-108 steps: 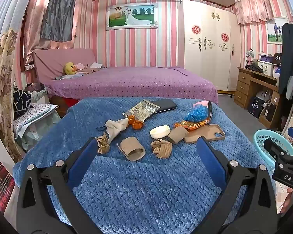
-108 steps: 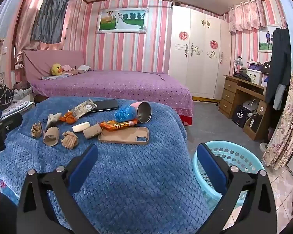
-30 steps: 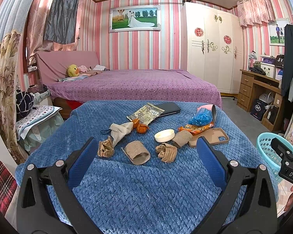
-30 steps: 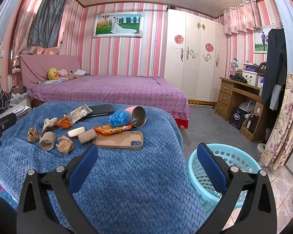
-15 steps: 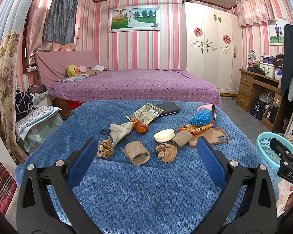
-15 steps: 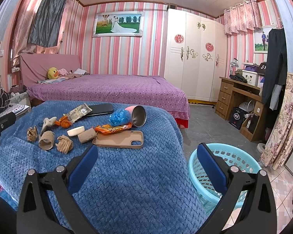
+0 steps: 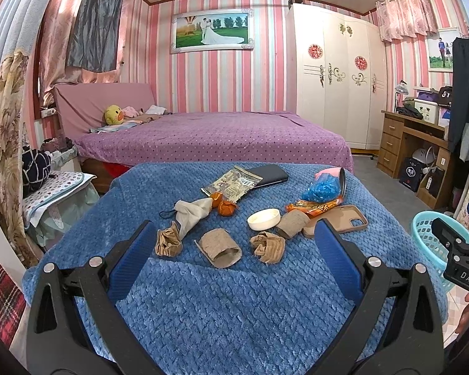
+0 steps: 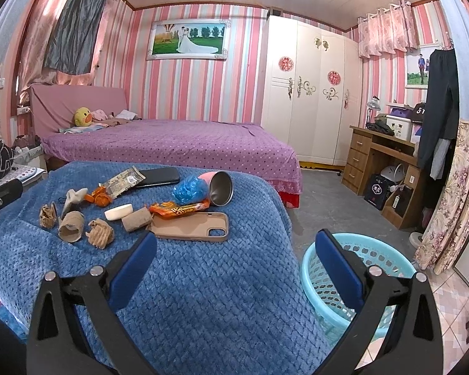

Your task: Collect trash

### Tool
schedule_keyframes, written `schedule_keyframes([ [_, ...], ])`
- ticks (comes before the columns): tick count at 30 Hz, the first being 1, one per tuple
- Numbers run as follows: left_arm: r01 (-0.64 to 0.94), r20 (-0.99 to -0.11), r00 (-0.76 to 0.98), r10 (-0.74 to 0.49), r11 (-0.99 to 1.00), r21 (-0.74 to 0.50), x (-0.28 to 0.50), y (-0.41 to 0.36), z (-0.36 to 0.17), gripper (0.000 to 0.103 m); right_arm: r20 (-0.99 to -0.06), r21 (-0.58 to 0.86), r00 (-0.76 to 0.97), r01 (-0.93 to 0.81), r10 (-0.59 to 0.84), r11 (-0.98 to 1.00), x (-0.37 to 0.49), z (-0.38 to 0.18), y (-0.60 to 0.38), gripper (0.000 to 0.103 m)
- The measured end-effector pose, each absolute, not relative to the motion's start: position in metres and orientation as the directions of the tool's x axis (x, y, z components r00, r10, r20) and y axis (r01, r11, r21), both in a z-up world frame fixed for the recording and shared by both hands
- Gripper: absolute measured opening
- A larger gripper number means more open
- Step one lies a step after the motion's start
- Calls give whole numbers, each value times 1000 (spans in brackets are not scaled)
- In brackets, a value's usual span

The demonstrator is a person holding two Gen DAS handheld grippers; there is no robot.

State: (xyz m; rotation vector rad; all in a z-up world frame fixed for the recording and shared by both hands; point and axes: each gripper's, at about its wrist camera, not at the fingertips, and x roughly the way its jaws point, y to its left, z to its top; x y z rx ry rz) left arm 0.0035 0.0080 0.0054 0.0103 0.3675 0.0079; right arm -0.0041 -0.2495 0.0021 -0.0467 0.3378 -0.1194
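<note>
Litter lies on a blue blanket (image 7: 234, 306): a crumpled brown paper (image 7: 168, 243), a cardboard tube (image 7: 220, 247), a second paper wad (image 7: 268, 246), another tube (image 7: 292, 223), a white lid (image 7: 263, 218), orange peel (image 7: 224, 207), a foil wrapper (image 7: 231, 182), an orange snack packet (image 7: 315, 207) and a blue plastic wad (image 7: 320, 190). My left gripper (image 7: 234, 250) is open, just short of the tube. My right gripper (image 8: 234, 251) is open, over the blanket's edge beside a turquoise basket (image 8: 376, 257). The same litter (image 8: 100, 232) lies to its left.
A tan phone case (image 7: 344, 220), a black phone (image 7: 272, 175), a pink steel cup (image 8: 219, 187) and a pale cloth (image 7: 192, 211) lie among the litter. A purple bed (image 7: 215, 137) stands behind, a desk (image 8: 384, 159) and wardrobe (image 8: 309, 100) to the right.
Both views have shifted only slightly; the litter sits a little nearer in the left wrist view. Both grippers stay open and nothing on the blanket has moved.
</note>
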Motion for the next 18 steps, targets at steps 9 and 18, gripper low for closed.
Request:
schedule_keyframes([
  [9,3,-390,921,0,1000,8,20,16,-8,98,-344,-80,929,117,-138,990,6,-4,-248,99],
  [18,-19,-441,897,22,1000,11,60,49,-31,98,-359,-114,917,145,-177,983,30,-16,-252,99],
])
